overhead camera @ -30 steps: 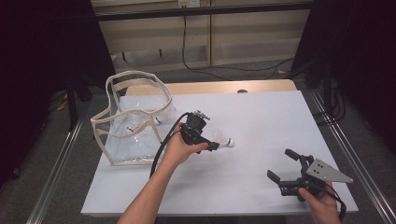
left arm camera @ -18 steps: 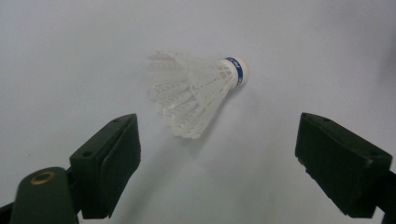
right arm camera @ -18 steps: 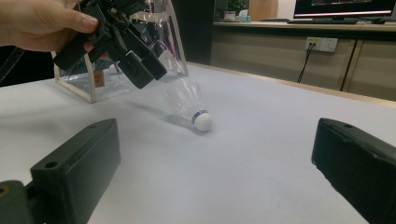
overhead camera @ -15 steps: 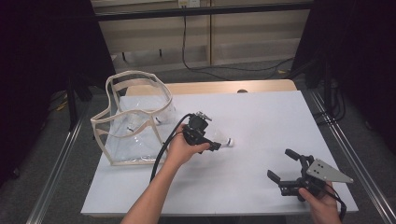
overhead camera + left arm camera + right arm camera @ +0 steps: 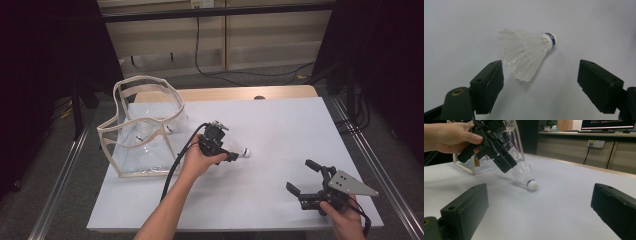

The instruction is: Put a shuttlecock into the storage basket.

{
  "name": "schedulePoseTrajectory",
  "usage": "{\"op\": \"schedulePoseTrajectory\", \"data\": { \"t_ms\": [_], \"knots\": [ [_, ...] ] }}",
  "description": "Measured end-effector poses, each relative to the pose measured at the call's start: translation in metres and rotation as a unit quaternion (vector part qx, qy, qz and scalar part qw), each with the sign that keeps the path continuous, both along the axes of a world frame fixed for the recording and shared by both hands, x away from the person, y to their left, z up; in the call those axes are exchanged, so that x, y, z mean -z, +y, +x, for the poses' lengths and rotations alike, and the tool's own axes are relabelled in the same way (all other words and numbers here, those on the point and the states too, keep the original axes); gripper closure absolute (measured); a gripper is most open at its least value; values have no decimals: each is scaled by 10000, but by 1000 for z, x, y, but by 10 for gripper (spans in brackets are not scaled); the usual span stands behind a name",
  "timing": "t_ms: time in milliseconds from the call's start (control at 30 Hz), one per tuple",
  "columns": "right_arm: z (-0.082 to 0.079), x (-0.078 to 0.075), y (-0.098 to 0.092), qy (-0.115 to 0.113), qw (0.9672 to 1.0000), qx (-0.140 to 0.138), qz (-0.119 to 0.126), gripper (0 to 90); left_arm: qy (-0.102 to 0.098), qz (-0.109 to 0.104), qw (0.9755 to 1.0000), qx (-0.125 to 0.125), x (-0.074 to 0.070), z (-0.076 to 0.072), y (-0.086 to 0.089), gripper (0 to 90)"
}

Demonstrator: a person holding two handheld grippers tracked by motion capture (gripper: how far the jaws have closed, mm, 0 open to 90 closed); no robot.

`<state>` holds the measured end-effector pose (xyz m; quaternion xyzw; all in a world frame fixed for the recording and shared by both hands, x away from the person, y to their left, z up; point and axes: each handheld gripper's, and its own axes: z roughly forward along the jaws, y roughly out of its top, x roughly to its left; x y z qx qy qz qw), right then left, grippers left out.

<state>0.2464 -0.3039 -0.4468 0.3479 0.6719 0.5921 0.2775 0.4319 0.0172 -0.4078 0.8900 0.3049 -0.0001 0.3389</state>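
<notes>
My high camera sits above the near edge of the table (image 5: 280, 120), facing forward and down, far enough back to take in the whole top. My left gripper's (image 5: 231, 156) camera looks steeply down between its own jaws, very close to the shuttlecock (image 5: 529, 53) just beyond their tips. My right gripper's (image 5: 301, 177) camera rides low, almost level with the tabletop, looking out past its jaws toward the left gripper (image 5: 506, 163), well ahead of it. All three views share the shuttlecock and the white surface around it.
</notes>
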Motion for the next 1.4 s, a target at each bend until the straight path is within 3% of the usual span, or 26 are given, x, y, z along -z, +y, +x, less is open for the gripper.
{"op": "schedulePoseTrajectory", "data": {
  "t_ms": [700, 1400],
  "knots": [
    [0, 0, -1, -10, 10000, 28, 11, 8, -4, -86, 10000, -16, 11, 5, -8, 301],
    [1, 0, -3, 1, 10000, 17, 19, 8, 98, -198, 9997, 77, 23, 10, -15, 521]
  ]
}}
